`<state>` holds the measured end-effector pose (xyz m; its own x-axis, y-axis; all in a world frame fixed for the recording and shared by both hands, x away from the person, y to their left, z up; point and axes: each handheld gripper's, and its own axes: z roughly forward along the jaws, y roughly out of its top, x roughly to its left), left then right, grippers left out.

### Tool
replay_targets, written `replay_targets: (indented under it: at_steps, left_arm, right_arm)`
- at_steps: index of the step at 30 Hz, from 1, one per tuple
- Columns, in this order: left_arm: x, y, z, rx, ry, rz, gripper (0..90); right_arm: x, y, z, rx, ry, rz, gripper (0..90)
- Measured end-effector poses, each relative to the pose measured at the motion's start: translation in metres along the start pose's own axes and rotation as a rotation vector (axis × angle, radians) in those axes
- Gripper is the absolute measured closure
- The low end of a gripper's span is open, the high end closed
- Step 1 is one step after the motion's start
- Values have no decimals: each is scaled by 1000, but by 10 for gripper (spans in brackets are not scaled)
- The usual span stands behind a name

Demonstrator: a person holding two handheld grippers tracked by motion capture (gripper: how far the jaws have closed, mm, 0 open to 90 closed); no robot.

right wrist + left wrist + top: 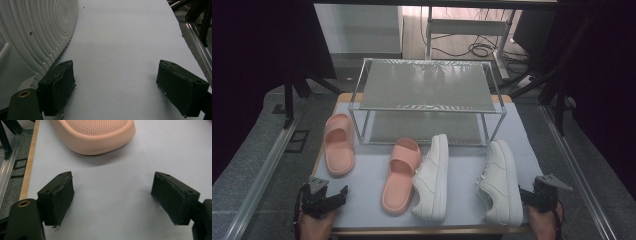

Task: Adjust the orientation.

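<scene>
Lower left, the left gripper [324, 197] gapes toward the pink foam slide [338, 145]; lower right, the right gripper [532, 196], jaws apart, flanks the white leather sneaker [501, 182], both ready to grasp.

Your forearms run off the bottom edge; the left pink slipper [95, 135] and right white sneaker [32, 35] are cropped close-up.

The high view is dim and soft, its corners falling to black, with daylight washing out the floor beyond my desk [362, 210]. Close up, my gripper cameras are sharper; the pink slipper [100, 135] casts a soft shadow toward me.
</scene>
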<state>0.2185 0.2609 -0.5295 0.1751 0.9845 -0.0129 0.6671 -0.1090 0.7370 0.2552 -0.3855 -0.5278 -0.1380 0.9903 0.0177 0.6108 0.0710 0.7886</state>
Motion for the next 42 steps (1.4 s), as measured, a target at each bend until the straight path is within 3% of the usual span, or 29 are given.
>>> replay_targets:
  at_steps: [11, 31, 38, 42]
  left_arm:
    - [-1, -3, -1, -29, -17, 23, 244]
    - [0, 0, 0, -6, -12, 6, 212]
    - [-2, 2, -2, 6, -17, 5, 262]
    - [-4, 5, -3, 9, -51, -7, 267]
  right_arm:
    - [0, 0, 0, -1, -1, -2, 148]
    - [0, 0, 0, -2, -2, -3, 148]
    - [0, 0, 0, -2, -2, -3, 148]
    - [0, 0, 0, -3, -1, -2, 148]
